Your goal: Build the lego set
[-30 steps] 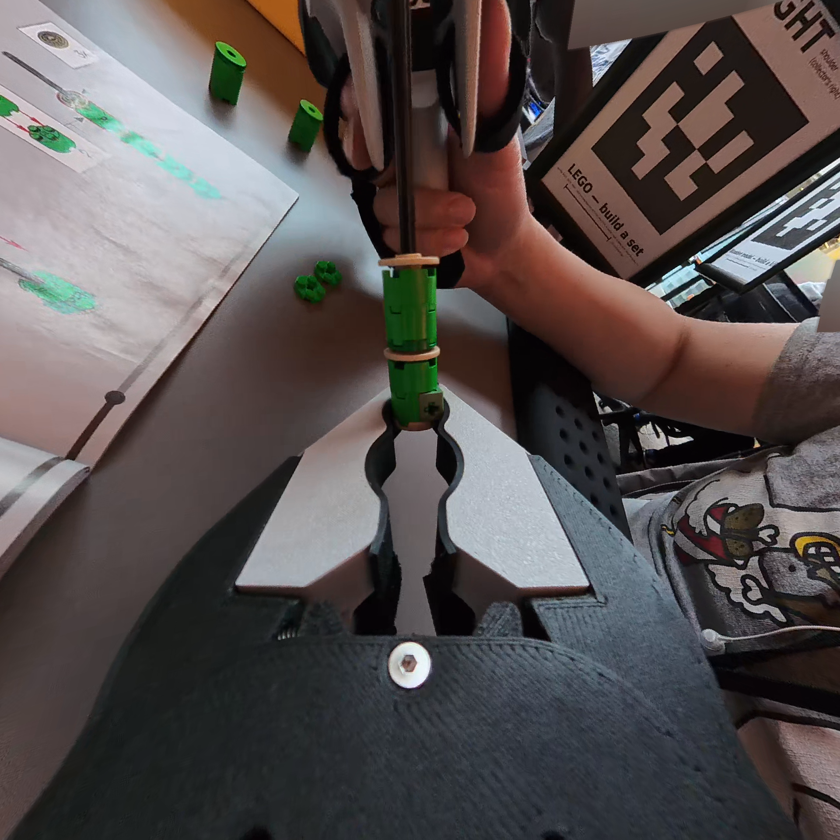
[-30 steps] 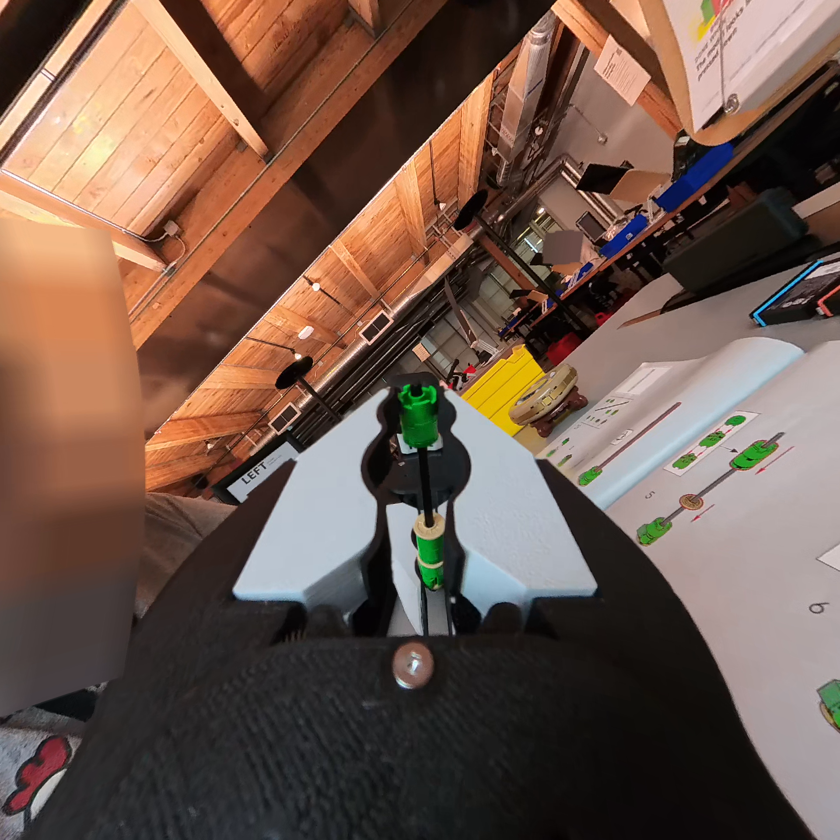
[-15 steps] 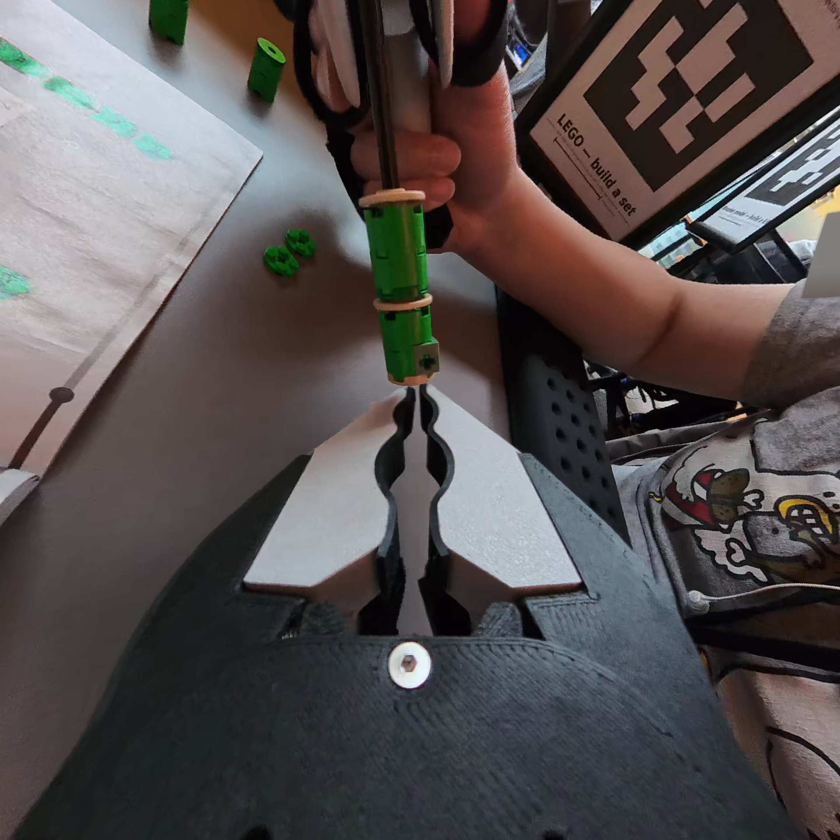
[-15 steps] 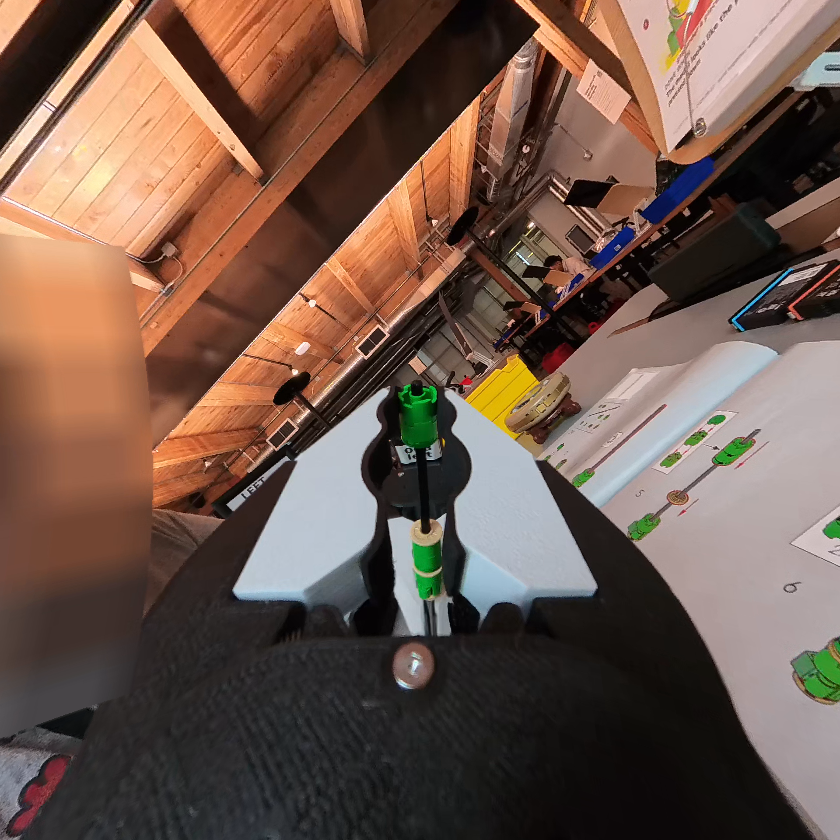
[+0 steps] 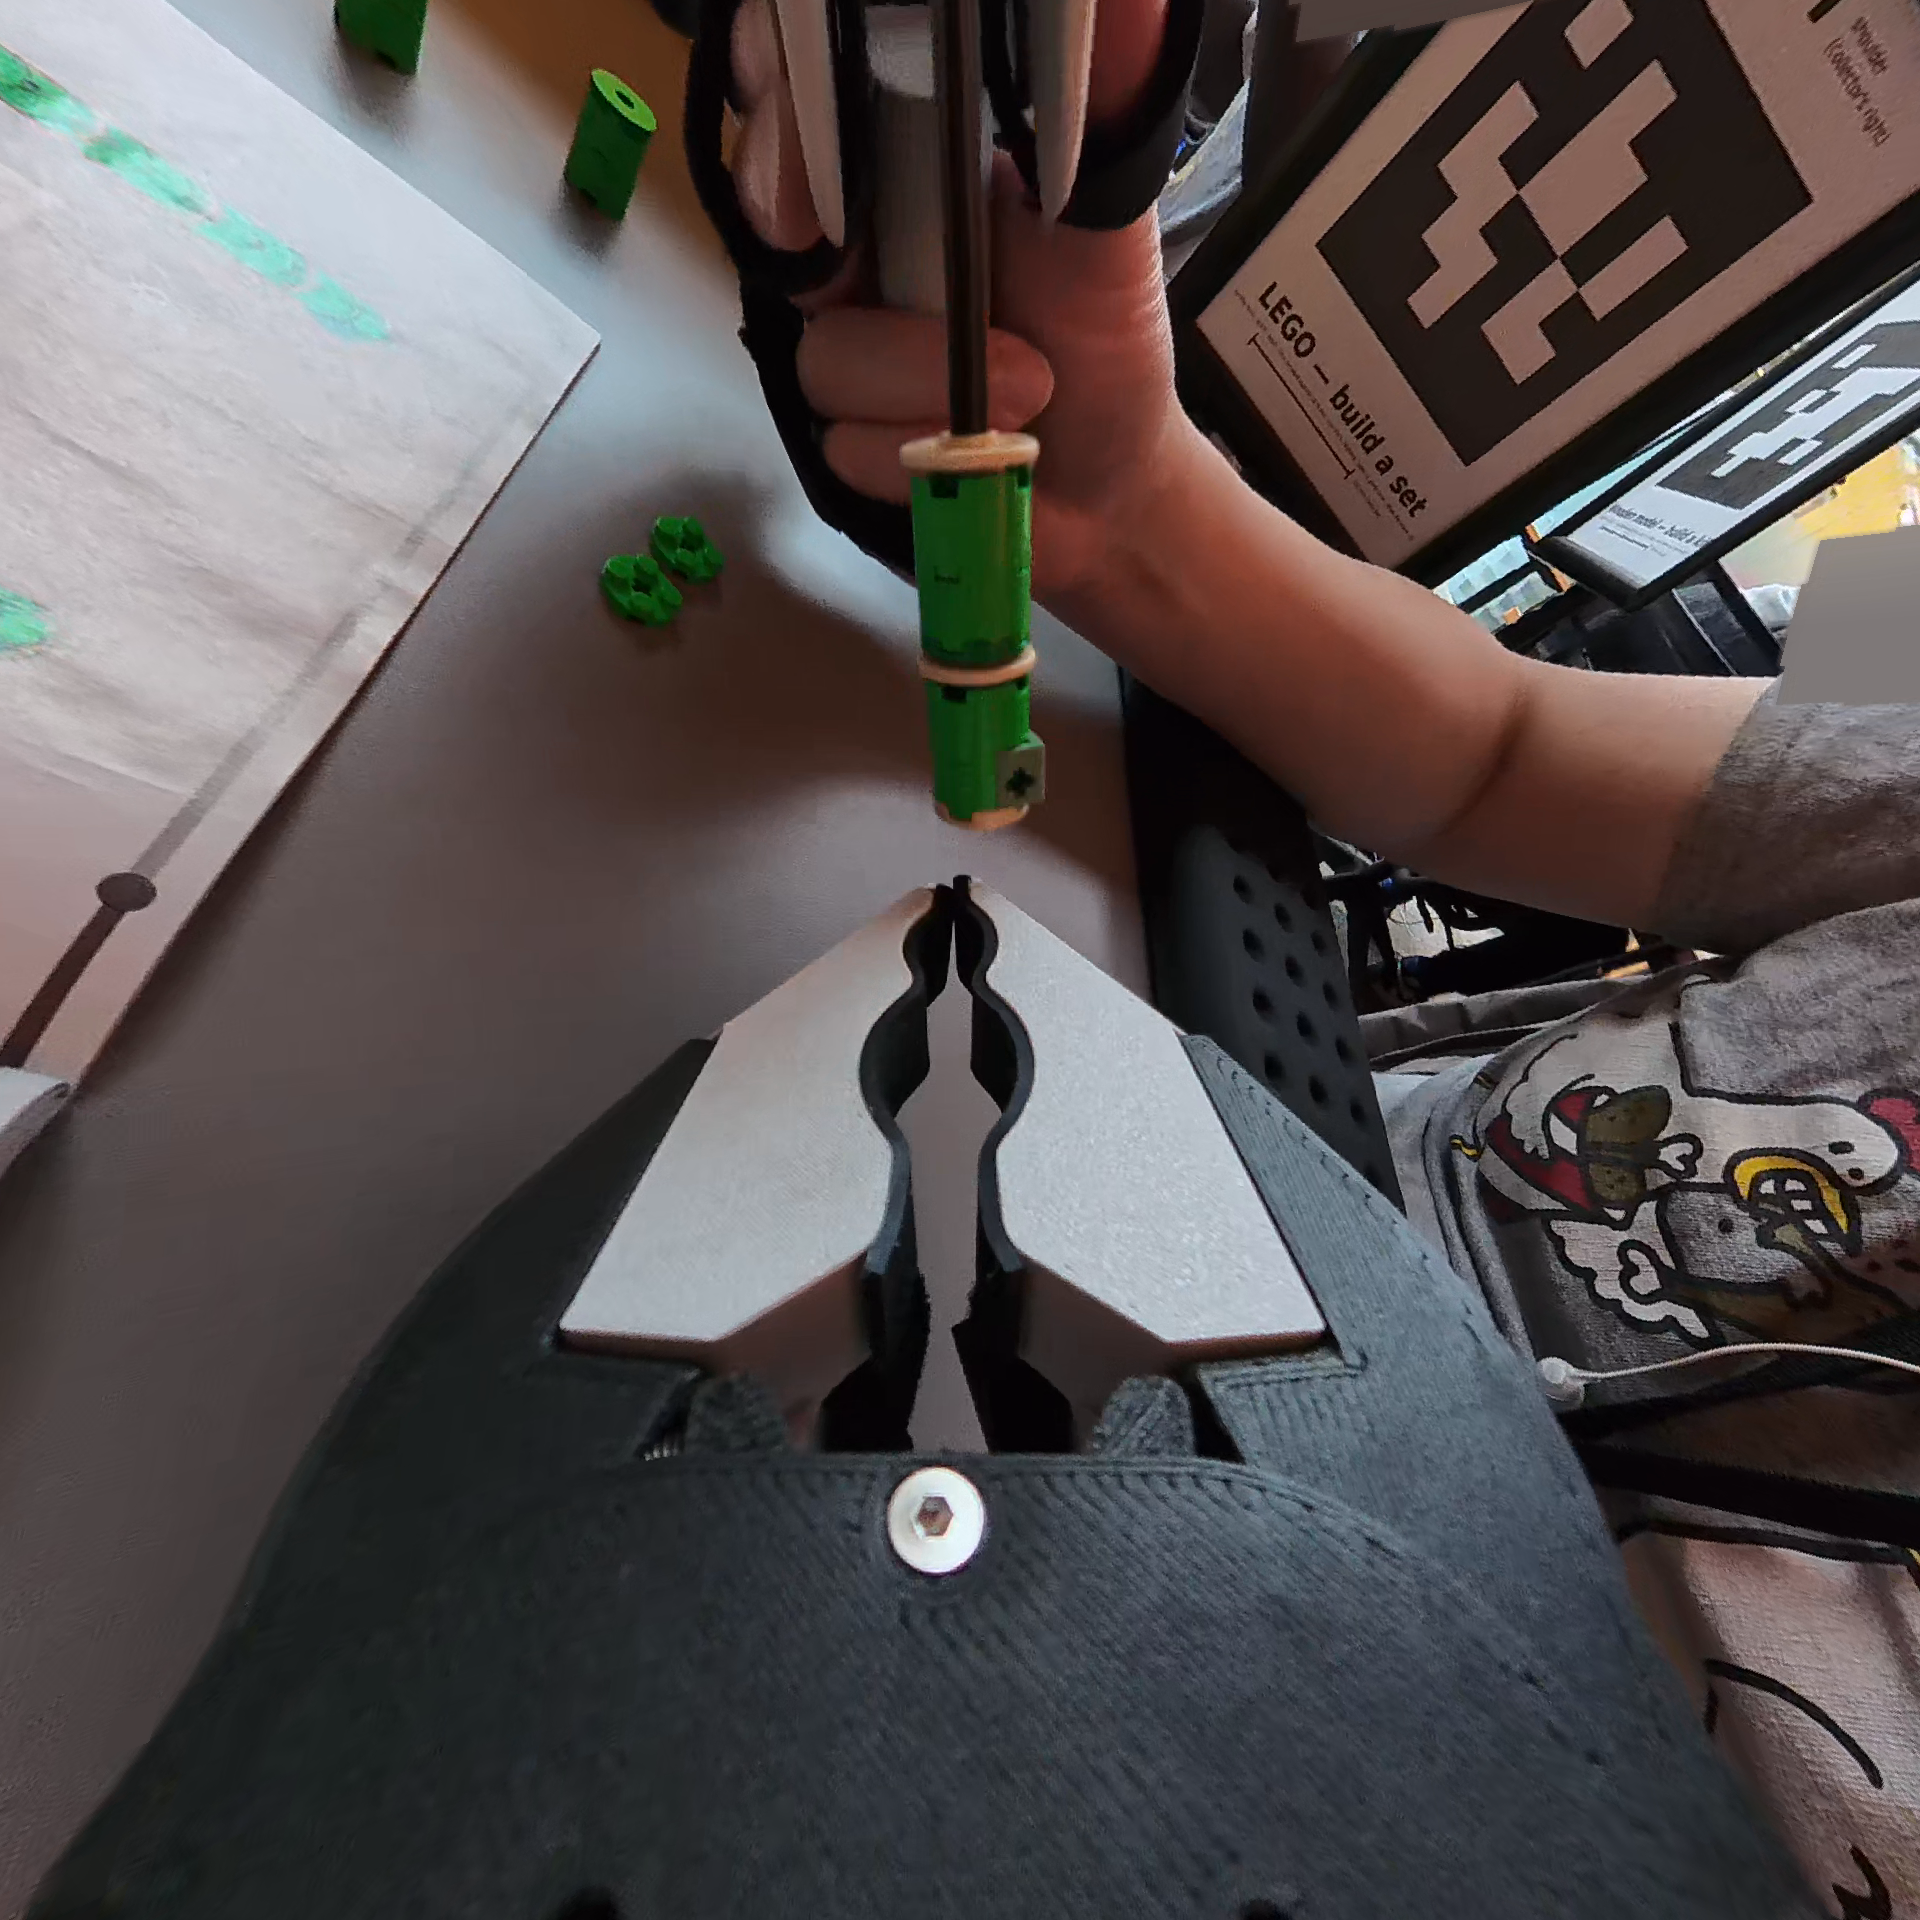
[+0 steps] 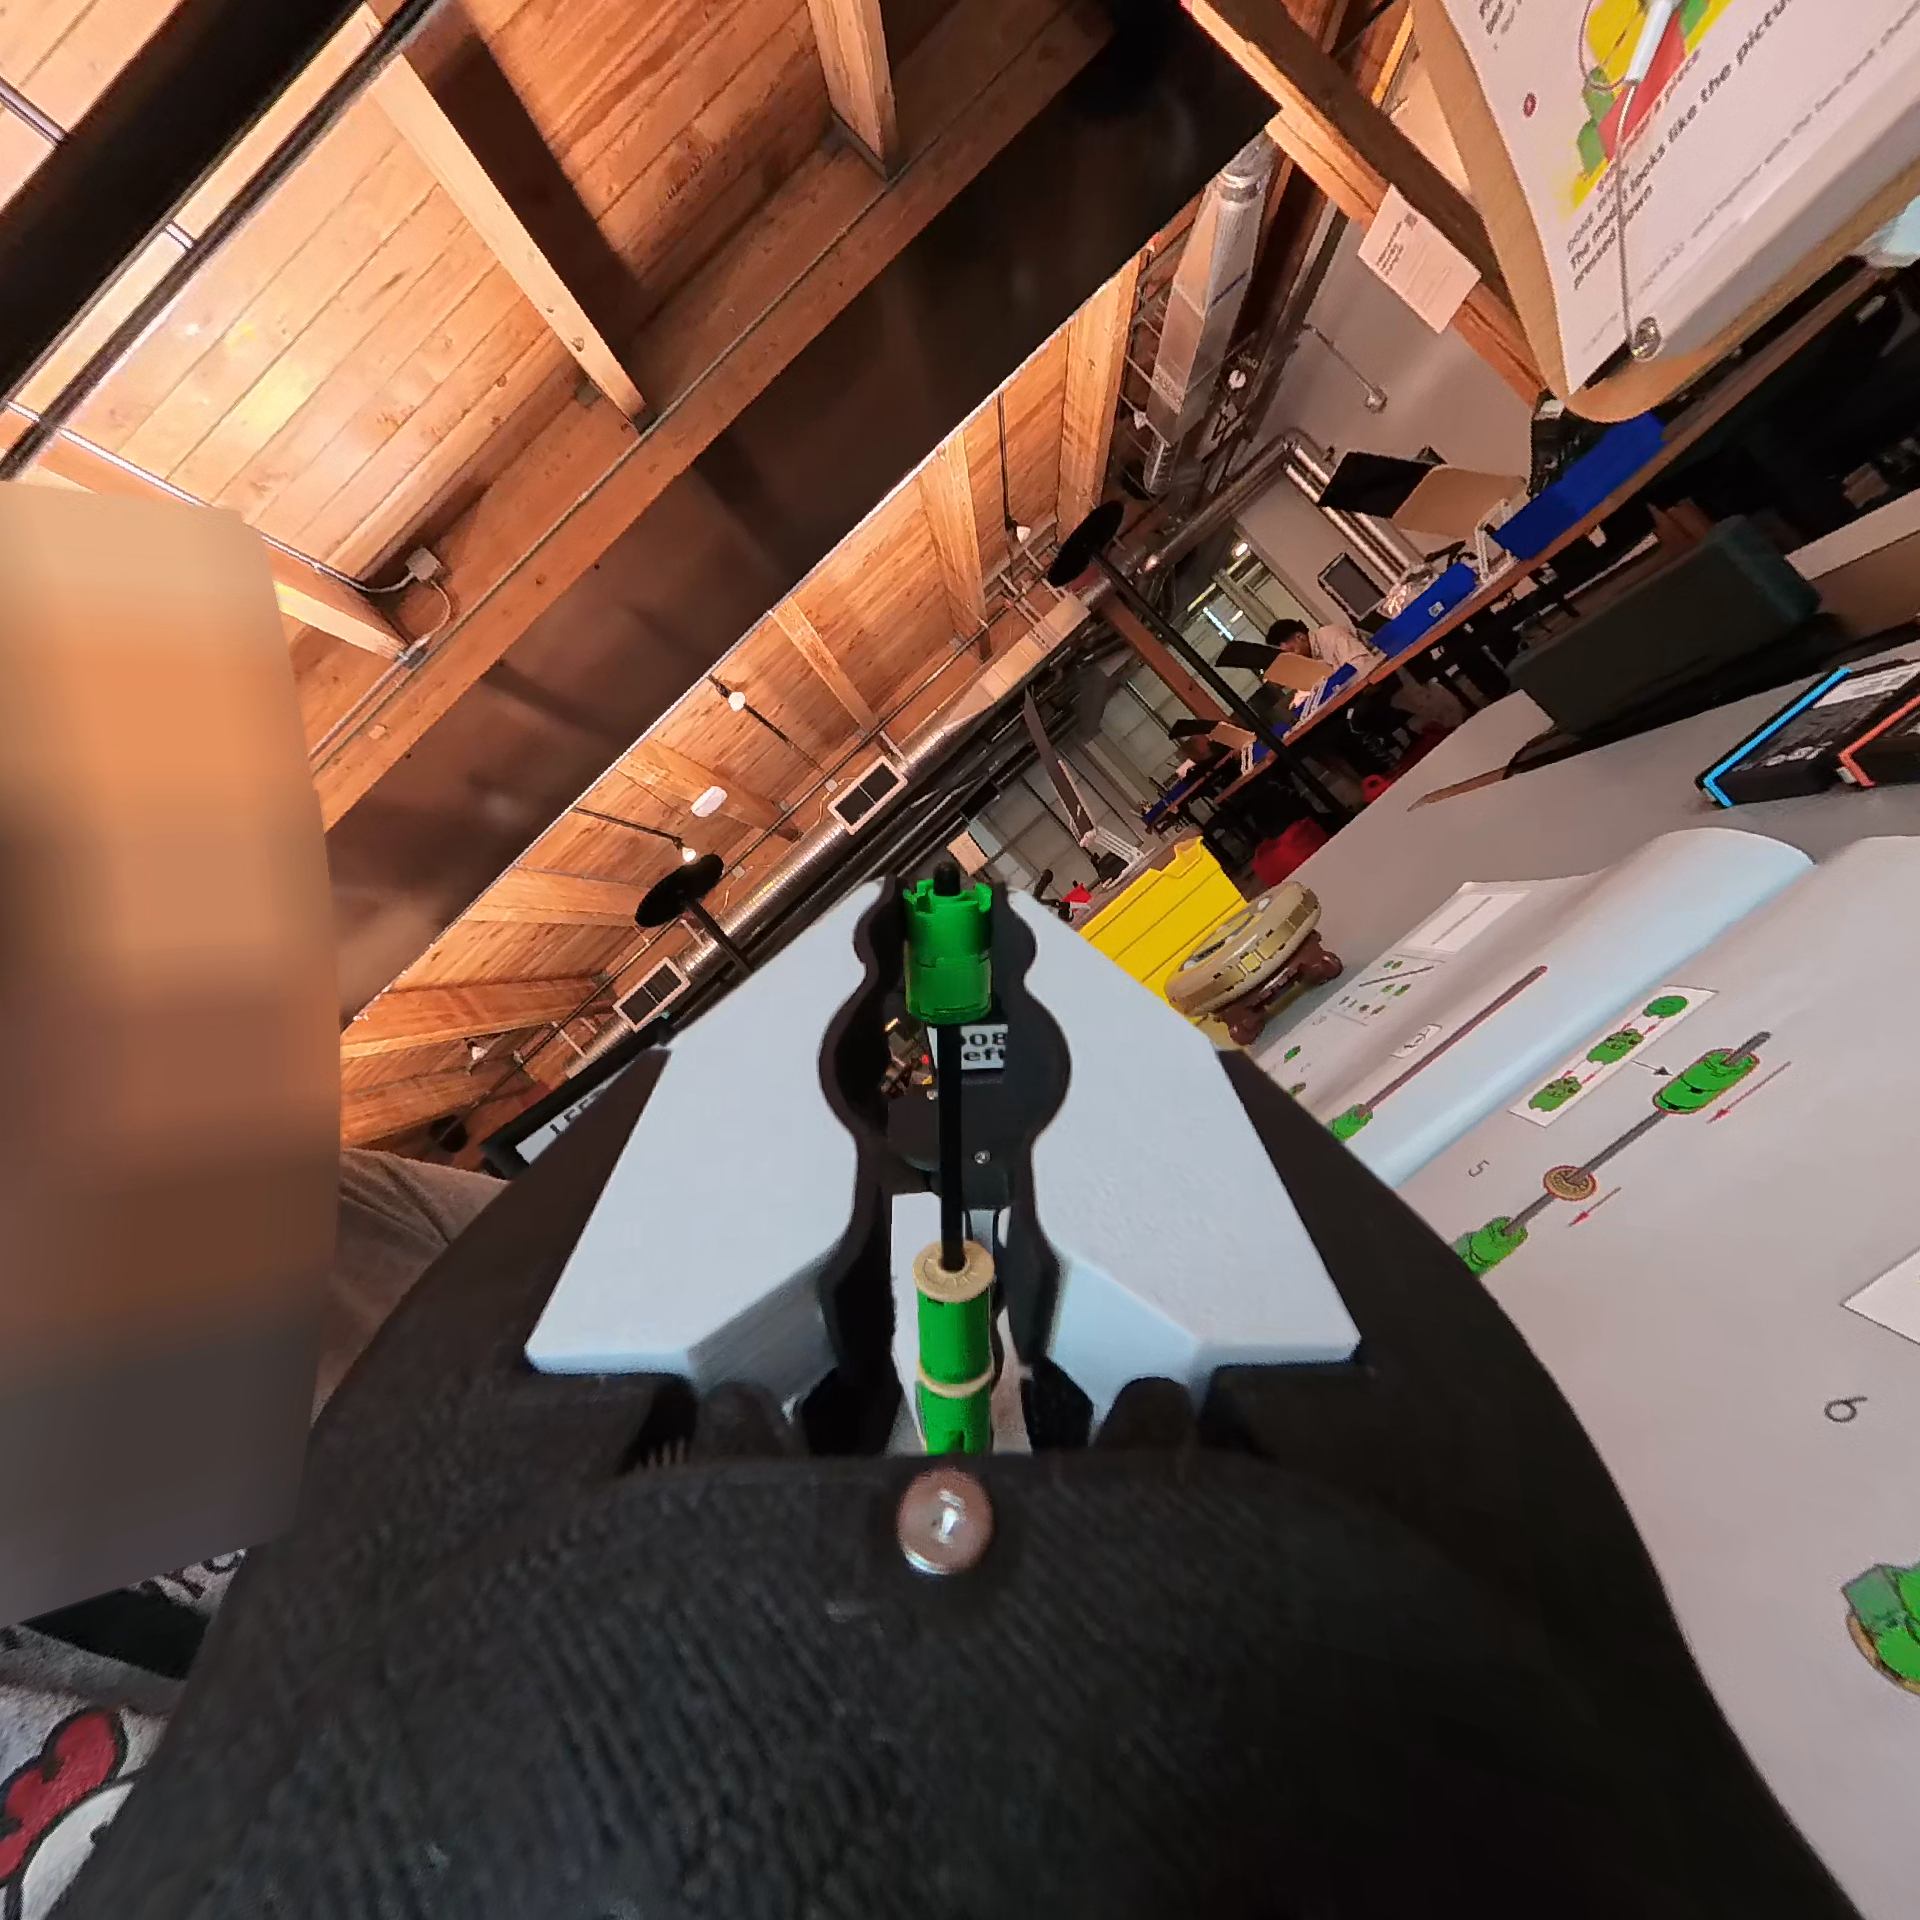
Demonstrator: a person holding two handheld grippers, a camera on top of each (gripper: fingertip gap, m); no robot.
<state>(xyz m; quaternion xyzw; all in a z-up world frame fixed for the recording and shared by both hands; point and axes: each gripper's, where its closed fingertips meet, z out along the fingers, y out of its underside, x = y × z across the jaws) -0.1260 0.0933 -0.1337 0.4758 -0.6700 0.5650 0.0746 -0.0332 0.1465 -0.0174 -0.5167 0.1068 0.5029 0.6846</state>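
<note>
The left tool (image 5: 953, 902) points across the grey desk (image 5: 436, 935) with its two fingertips pressed together and nothing between them. Just beyond its tips, not touching, hangs the lower end of the lego assembly: a black axle (image 5: 968, 239) threaded with green cylindrical pieces (image 5: 971, 634) and thin tan discs, a small grey block with a cross hole stuck on the lowest green piece.

The right tool (image 6: 948, 940) has that axle; from its own camera the fingers are clamped on a green notched sleeve (image 6: 945, 961) at the rod's far end, with the black rod running back between the fingers to the stacked green and tan pieces (image 6: 954, 1351) close to the lens. In the left wrist view this same tool shows from outside, gripped in a person's hand (image 5: 997, 364), bare forearm leading off to a grey sleeve.

On the desk behind the assembly lie two small green round bits (image 5: 661, 571), touching each other, and farther off a green cylinder (image 5: 609, 140) stands on end. An open instruction sheet (image 5: 208, 436) with green printed diagrams covers the desk to the left. A framed black-and-white marker card (image 5: 1538, 239) leans beyond the hand.
</note>
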